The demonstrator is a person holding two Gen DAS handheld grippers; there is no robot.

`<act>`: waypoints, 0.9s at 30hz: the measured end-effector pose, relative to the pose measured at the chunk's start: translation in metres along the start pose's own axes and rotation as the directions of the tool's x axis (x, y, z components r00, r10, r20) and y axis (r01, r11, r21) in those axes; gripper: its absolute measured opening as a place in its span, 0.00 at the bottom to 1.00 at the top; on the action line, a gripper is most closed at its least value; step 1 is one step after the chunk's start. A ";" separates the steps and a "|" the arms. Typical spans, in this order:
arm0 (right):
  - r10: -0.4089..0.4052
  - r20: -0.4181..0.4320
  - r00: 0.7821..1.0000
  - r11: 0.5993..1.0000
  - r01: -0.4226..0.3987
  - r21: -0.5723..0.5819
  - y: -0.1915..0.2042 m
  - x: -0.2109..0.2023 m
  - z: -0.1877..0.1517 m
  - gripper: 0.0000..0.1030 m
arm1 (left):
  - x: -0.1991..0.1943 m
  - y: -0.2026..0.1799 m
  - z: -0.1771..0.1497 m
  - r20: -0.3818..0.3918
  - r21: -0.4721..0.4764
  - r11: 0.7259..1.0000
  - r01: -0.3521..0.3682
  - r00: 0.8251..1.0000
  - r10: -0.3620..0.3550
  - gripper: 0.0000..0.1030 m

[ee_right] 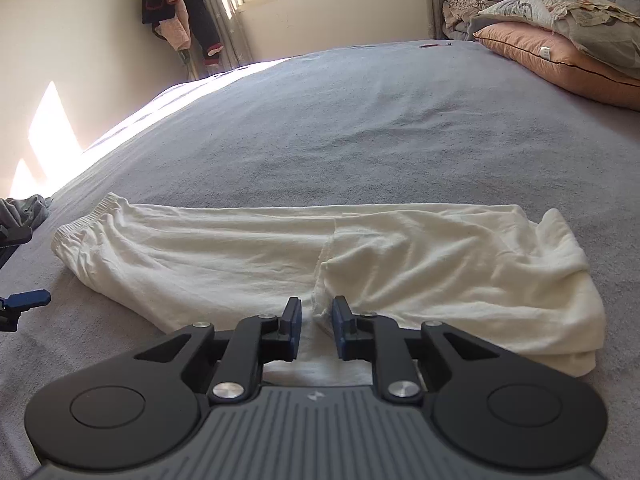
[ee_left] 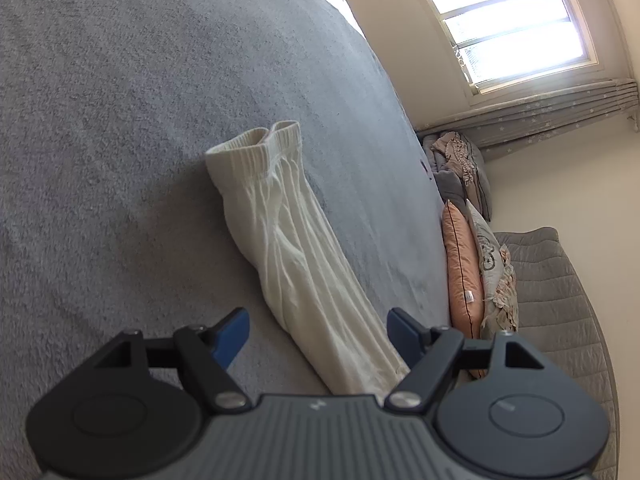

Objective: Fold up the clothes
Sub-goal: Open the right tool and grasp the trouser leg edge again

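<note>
We kept the left gripper (ee_left: 316, 334) spread wide above the cream knit trousers (ee_right: 280, 256) laid flat on the grey bed (ee_right: 360, 120), while the right gripper (ee_right: 316, 324) sat nearly closed at their near edge, not visibly clamping cloth, ready for a fold

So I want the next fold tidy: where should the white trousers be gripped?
Probably at the ribbed cuffs, coming in low along the bed: the white trousers lie flat and lengthwise, and the cuffs are a thicker, raised edge that a gripper can pinch.

Cream-white trousers (ee_right: 280, 248), ribbed cuffs (ee_left: 256, 146). Grey bedspread (ee_right: 340, 120), plain. Peach pillow (ee_right: 560, 60), dark piping, upper right of frame. Grey curtain (ee_left: 560, 112), small pale stars. Blue pads (ee_right: 297, 322) on black fingers.
</note>
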State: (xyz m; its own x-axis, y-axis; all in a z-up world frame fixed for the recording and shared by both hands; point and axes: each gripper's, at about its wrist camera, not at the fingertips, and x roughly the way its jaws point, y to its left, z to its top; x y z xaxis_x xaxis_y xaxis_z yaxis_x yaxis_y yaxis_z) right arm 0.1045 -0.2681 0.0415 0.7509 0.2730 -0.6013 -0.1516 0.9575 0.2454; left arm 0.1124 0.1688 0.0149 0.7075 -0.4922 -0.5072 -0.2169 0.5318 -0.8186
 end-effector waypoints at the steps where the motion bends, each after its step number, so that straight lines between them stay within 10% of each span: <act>1: 0.011 0.019 1.000 1.000 -0.012 0.018 -0.006 -0.006 0.001 0.22 | 0.000 0.000 0.000 0.002 -0.001 1.000 0.001 1.000 -0.001 0.75; 6: -0.083 0.074 0.994 0.973 0.065 0.223 -0.076 -0.038 0.004 0.36 | -0.001 -0.001 0.000 -0.001 0.003 1.000 0.005 1.000 -0.005 0.75; 9: -0.086 -0.071 0.994 0.960 0.102 0.260 -0.110 -0.033 -0.009 0.33 | -0.001 -0.001 -0.001 -0.006 0.009 1.000 0.002 1.000 -0.002 0.76; 20: -0.108 0.011 0.994 0.925 0.096 0.366 -0.151 -0.056 -0.015 0.47 | 0.001 0.005 -0.004 -0.022 0.025 0.999 -0.024 0.999 0.024 0.76; 22: -0.091 0.006 0.996 0.935 0.083 0.345 -0.150 -0.048 -0.021 0.42 | 0.001 0.004 -0.004 -0.028 0.030 0.999 -0.024 0.999 0.025 0.76; 24: -0.067 0.036 0.997 0.930 0.049 0.365 -0.147 -0.053 -0.017 0.09 | 0.001 0.005 -0.004 -0.029 0.031 0.999 -0.023 0.999 0.024 0.76; 27: -0.013 0.148 0.989 0.907 -0.051 0.419 -0.138 -0.077 0.000 0.09 | 0.004 -0.001 -0.010 -0.019 0.032 0.999 -0.026 0.999 0.027 0.76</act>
State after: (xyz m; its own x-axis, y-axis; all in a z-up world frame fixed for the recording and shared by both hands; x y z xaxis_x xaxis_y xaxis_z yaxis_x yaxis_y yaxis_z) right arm 0.0681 -0.4215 0.0539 0.8396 0.2439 -0.4853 0.0933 0.8154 0.5714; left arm 0.1086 0.1589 0.0112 0.6885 -0.4910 -0.5338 -0.2134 0.5663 -0.7961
